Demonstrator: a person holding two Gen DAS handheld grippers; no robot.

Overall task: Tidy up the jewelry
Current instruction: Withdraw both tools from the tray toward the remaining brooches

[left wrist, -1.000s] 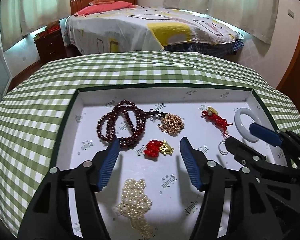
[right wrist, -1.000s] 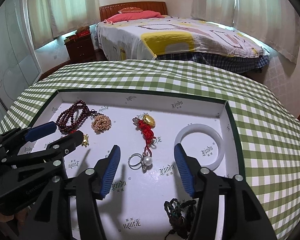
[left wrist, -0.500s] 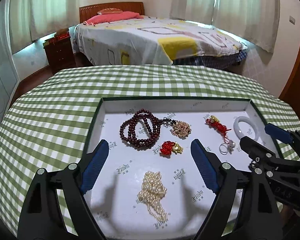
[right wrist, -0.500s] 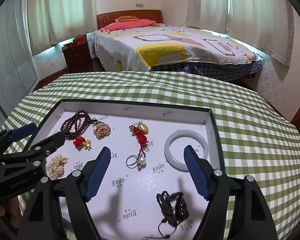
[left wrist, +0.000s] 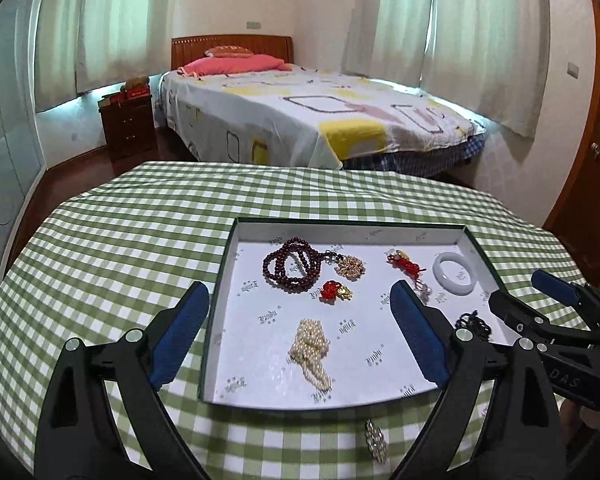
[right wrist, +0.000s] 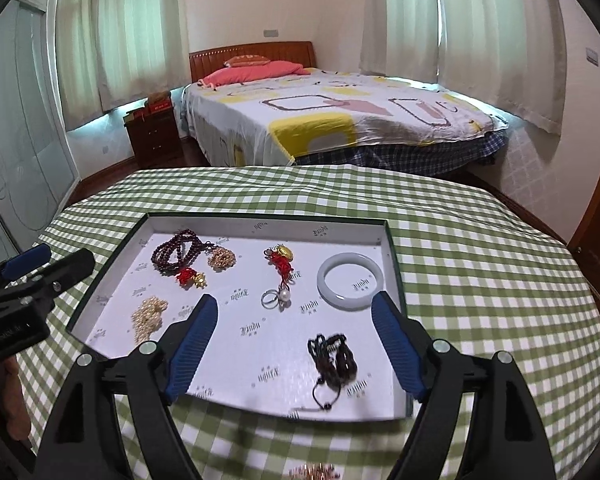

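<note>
left gripper [left wrist: 300, 332]: jaws opening, nothing held | right gripper [right wrist: 296, 344]: jaws opening, nothing held | tray [left wrist: 340, 400]: pearls [left wrist: 311, 346], dark beads [left wrist: 292, 266], white bangle [left wrist: 454, 278] laid inside | small shiny piece [left wrist: 376, 445]: left on cloth just outside tray's near wall | tip: it should be pinched gently and set in a bare spot.

My left claw's right finger [left wrist: 418, 342] covers part of the ring below the red tassel charm [left wrist: 406, 265]. In the right view, a pinkish-gold piece [right wrist: 314, 472] on the desk is cut by the bottom edge and blurred; can't identify it. Print on the tray [right wrist: 396, 264] lining too small to read. Tray's near rim smeared.
</note>
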